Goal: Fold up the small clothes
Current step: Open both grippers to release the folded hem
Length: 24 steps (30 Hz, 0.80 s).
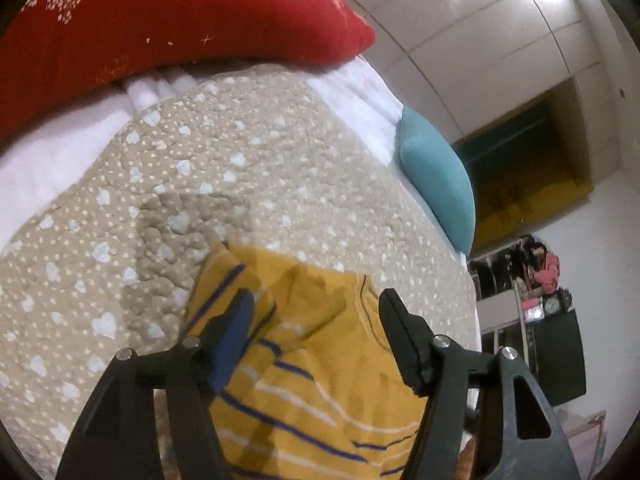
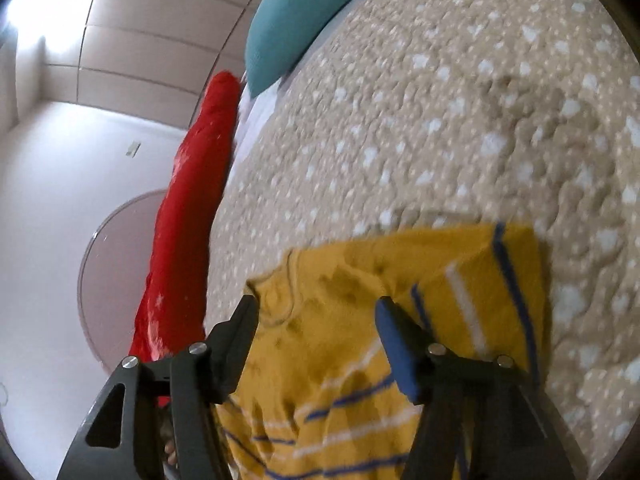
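Note:
A small mustard-yellow shirt (image 1: 316,344) with blue and white stripes lies on the beige spotted bedspread (image 1: 224,168). In the left wrist view my left gripper (image 1: 316,300) stands open above one end of it, near a folded sleeve, and the pads do not press the cloth. The right wrist view shows the same shirt (image 2: 360,320) with its neckline towards the left and a striped sleeve folded over at the right. My right gripper (image 2: 316,304) is open over the neck area, with nothing pinched between its fingers.
A red pillow (image 1: 172,20) with white star prints lies at the head of the bed, on a white sheet (image 1: 44,160). A teal cushion (image 1: 436,176) sits at the bed's edge. Beyond it are a clothes rack (image 1: 532,276) and wardrobe panels. The bedspread (image 2: 460,120) stretches beyond the shirt.

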Available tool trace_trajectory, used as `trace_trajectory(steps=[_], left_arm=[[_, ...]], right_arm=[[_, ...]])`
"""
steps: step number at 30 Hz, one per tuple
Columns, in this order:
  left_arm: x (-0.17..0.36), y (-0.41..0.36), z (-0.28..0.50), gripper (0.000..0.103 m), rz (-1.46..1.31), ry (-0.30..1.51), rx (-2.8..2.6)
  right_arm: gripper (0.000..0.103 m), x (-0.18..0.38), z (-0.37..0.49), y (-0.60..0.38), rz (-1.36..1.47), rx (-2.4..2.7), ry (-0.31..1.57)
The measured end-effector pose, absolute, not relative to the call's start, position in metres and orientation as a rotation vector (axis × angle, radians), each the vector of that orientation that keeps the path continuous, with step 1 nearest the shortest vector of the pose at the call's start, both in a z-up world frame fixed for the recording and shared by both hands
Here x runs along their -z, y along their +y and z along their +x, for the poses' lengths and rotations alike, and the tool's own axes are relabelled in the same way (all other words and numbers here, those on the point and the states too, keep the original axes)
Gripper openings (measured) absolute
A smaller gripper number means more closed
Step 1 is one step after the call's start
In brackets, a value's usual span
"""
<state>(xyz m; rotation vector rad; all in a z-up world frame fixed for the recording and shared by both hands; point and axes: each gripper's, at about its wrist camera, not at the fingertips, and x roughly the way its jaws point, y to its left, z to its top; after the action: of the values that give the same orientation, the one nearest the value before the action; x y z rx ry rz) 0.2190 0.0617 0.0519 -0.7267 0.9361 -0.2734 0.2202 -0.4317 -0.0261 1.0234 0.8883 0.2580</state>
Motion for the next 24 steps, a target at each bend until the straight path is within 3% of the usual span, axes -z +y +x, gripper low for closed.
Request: trace_trajectory(steps=[8,15,17,18,19,21,24], left_arm=[[-0.061,0.055,0.165,0.067,-0.487,0.952,0.258],[-0.056,0.047,0.112,0.067,-0.37,0.978,0.219],[-0.058,0.049,0.099,0.067,-0.357,0.984,0.204],[-0.06,0.052,0.092,0.067,-0.353,0.987,0.198],[-0.065,0.056,0.083,0.067,-0.344,0.989,0.19],[-0.077,0.063,0.069,0.067,-0.294,0.976,0.155],[-0.105,0.079,0.041,0.067,-0.143,0.91,0.027]], right_arm=[[0.068,-0.009,0.168,-0.44,0.768,-0.237,0.884],[0.068,0.009,0.096,-0.414,0.558,-0.228,0.968],[0.048,0.02,0.089,-0.404,0.491,-0.222,0.993],[0.029,0.025,0.086,-0.401,0.445,-0.215,1.006],[0.026,0.027,0.083,-0.403,0.413,-0.181,1.002],[0.025,0.03,0.081,-0.416,0.388,-0.105,0.996],[0.039,0.024,0.075,-0.42,0.335,-0.027,0.97]])
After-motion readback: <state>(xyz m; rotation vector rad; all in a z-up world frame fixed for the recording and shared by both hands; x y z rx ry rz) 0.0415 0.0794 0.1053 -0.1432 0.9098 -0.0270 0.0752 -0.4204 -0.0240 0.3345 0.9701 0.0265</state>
